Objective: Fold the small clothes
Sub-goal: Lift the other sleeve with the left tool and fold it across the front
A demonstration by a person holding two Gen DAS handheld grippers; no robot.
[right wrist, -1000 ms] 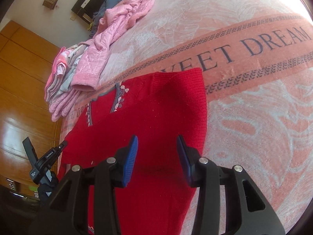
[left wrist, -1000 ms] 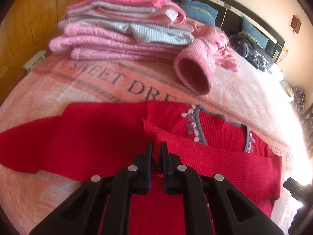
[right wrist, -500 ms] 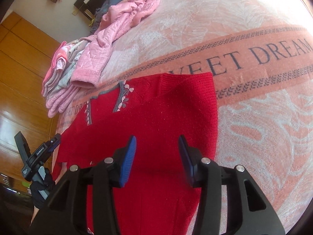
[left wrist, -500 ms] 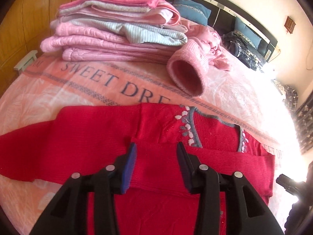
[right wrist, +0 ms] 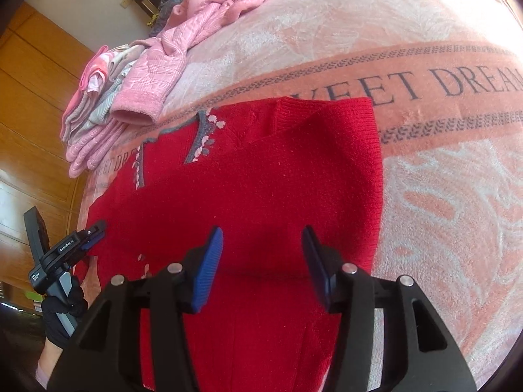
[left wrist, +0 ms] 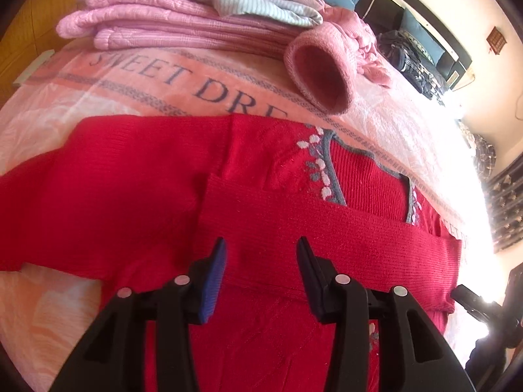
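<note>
Left wrist: sweater (left wrist: 261,215) beneath open tool (left wrist: 261,258).

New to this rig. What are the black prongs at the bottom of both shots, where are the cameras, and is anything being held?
No robot here: a person holds a hand-held pair of tongs in each hand, and each carries a fisheye camera looking forward along its fingers. One picture is from the left tongs, the other from the right tongs. Both stand open over a red sweater spread on a pink "SWEET DREAM" blanket; neither holds anything. One sleeve is folded across the sweater's body. Behind lie a stack of folded pink clothes and a loose pink garment. The right view also shows the left tongs from outside, in a gloved hand.
</note>
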